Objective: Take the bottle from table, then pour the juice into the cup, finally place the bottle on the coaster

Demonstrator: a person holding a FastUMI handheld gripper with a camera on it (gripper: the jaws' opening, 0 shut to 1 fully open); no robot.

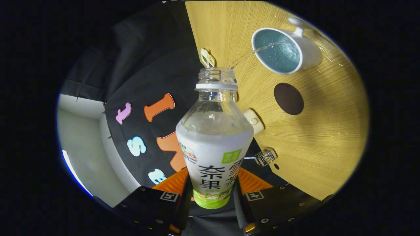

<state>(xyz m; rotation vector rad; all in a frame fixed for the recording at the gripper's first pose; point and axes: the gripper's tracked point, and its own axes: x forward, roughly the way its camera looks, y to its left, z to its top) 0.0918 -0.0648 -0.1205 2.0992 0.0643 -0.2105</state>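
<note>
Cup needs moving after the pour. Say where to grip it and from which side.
Grip the white cup across its body, coming from a side clear of the handle, fingers level with the table. It holds liquid, so keep it upright. Right now the gripper is shut on the bottle.

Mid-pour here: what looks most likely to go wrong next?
The thin stream from the bottle, clamped in the gripper, enters near the cup's near rim, so slight wobble could spill it. Droplets already sit on the table. The coaster lies close below; drips may wet it.
</note>
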